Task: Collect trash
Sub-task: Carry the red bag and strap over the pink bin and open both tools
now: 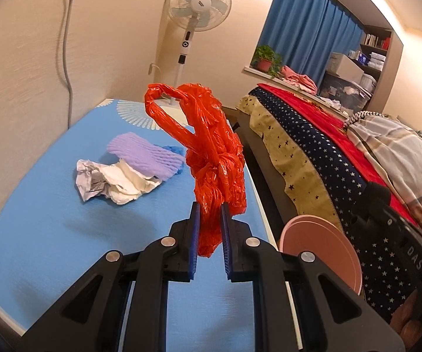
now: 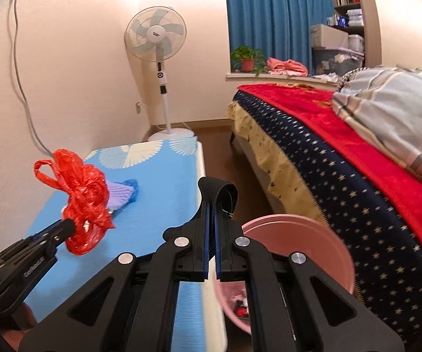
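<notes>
- We see an orange-red plastic bag (image 1: 214, 152).
- Lilac foam net (image 1: 145, 155), white crumpled paper (image 1: 114, 183).
- Table cover (image 1: 49, 220) sky blue, white fan motifs.
- Pink bin (image 2: 313, 243).
- Navy bedspread (image 2: 343, 193), pale stars; red blanket (image 2: 372, 146) over it.
- Blue curtain (image 2: 269, 20).

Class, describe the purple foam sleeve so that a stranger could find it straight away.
Start at the blue-covered table by the wall. On it lies a small heap of rubbish; the purple foam sleeve rests at its far end, beside crumpled white paper. Only it is lilac and ribbed.
</notes>
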Action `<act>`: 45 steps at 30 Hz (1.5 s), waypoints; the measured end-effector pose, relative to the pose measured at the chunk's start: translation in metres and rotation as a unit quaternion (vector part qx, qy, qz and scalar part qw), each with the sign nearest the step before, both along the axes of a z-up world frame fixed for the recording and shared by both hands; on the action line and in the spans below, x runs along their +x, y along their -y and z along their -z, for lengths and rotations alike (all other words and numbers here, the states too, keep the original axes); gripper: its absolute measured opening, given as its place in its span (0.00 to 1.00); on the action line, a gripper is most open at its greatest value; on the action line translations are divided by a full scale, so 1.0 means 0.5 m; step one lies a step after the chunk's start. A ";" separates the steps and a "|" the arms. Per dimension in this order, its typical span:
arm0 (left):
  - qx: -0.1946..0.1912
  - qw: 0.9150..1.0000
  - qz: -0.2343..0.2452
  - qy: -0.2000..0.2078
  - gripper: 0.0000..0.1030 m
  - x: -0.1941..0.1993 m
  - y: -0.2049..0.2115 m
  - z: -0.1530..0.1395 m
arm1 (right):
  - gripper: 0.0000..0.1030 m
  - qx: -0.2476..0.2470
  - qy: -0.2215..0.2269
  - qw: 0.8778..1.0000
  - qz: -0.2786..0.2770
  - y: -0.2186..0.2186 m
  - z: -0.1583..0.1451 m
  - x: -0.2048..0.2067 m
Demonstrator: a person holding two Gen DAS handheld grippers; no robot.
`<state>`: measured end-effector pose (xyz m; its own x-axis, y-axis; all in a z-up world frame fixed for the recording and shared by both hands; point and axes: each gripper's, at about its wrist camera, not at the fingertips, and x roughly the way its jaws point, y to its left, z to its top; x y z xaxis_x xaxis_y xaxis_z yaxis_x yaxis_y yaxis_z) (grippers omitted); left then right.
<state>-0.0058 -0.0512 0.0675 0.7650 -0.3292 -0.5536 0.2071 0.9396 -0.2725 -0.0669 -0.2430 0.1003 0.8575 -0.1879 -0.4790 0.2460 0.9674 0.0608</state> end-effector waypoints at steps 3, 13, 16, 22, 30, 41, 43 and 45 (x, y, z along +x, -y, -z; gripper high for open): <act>-0.001 1.000 0.006 0.000 0.13 0.000 0.009 0.001 | 0.03 -0.017 -0.002 1.000 0.009 0.011 -0.003 0.000; -0.005 0.999 0.044 -0.010 0.13 0.002 0.084 0.021 | 0.03 -0.031 -0.016 0.998 0.061 0.096 -0.002 0.003; -0.007 0.998 0.056 -0.017 0.13 0.007 0.111 0.032 | 0.03 -0.031 -0.021 0.996 0.076 0.122 0.005 0.005; -0.013 0.996 0.084 -0.027 0.13 0.015 0.169 0.051 | 0.03 -0.027 -0.031 0.993 0.109 0.171 0.019 0.004; -0.005 0.991 0.129 -0.035 0.05 0.021 0.249 0.075 | 0.03 -0.024 -0.043 0.989 0.138 0.206 0.037 0.013; -0.027 0.987 0.147 -0.065 0.05 0.044 0.275 0.112 | 0.22 -0.006 -0.064 0.986 0.152 0.232 0.065 0.029; -0.031 0.987 0.142 -0.068 0.06 0.050 0.267 0.114 | 0.42 -0.003 -0.067 0.985 0.161 0.234 0.067 0.029; -0.033 0.987 0.138 -0.072 0.06 0.053 0.261 0.114 | 0.45 0.001 -0.065 0.984 0.166 0.234 0.067 0.028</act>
